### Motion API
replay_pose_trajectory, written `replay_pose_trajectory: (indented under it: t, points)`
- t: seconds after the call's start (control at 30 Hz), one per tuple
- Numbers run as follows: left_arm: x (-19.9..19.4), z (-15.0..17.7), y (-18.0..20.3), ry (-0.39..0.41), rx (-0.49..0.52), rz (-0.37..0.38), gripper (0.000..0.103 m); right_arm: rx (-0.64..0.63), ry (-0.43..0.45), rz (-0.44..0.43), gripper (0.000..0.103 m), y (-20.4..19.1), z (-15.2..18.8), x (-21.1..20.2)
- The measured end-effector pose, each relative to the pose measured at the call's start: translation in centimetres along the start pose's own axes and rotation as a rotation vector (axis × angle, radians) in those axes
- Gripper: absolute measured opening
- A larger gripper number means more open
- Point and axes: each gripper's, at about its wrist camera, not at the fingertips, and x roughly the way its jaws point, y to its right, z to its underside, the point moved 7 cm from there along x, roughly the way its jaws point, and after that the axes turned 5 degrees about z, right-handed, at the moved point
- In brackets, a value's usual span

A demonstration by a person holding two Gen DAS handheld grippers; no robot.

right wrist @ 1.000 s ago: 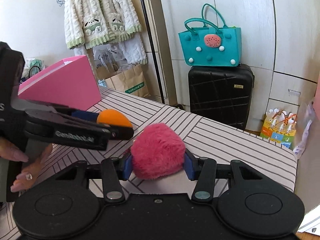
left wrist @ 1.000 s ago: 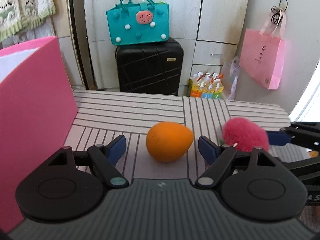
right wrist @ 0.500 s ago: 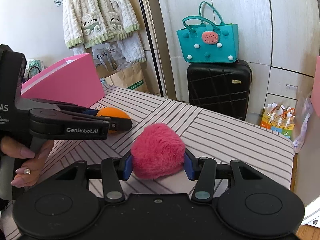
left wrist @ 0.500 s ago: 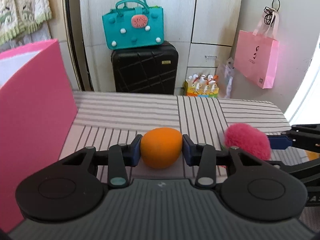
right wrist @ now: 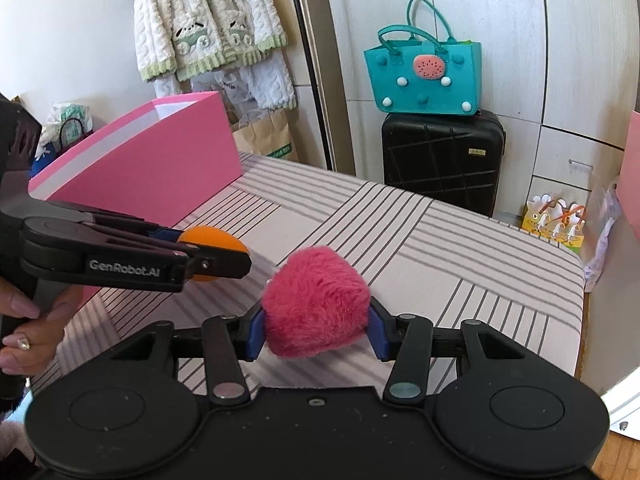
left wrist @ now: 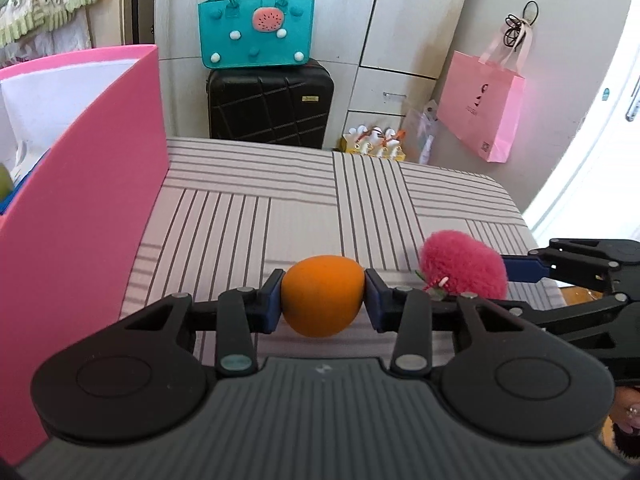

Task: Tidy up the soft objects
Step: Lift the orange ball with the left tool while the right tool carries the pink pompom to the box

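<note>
Left-wrist view first: my left claw [left wrist: 323, 297] pinches the orange ball [left wrist: 322, 295] above the striped surface [left wrist: 248, 208], pink box [left wrist: 80, 216] at its left. Right-wrist view: my right claw [right wrist: 316, 326] squeezes the pink fluffy ball [right wrist: 316, 307], the other claw [right wrist: 208, 256] beside it with its orange ball.
</note>
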Motion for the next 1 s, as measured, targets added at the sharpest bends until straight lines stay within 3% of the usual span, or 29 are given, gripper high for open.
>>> replay_pose_trajectory:
  t: [0.33,0.57,0.7,1.0]
  points:
    - [-4.7,1.7,0.8,-0.026,0.047,0.086,0.040,-0.037,-0.021,-0.049,0.054,-3.5,0.9,-4.0]
    - [-9.0,2.7,1.1,-0.027,0.085,0.155,0.040,0.035,-0.076,-0.132,0.055,-5.6,1.7,-6.3]
    - [-11.7,3.3,1.0,-0.034,0.136,0.181,0.040,0.007,-0.072,-0.120,0.055,-7.4,2.0,-7.8]
    - [-17.6,3.9,-0.3,-0.005,0.237,0.169,0.040,-0.078,-0.035,-0.118,0.055,-12.2,0.9,-11.9]
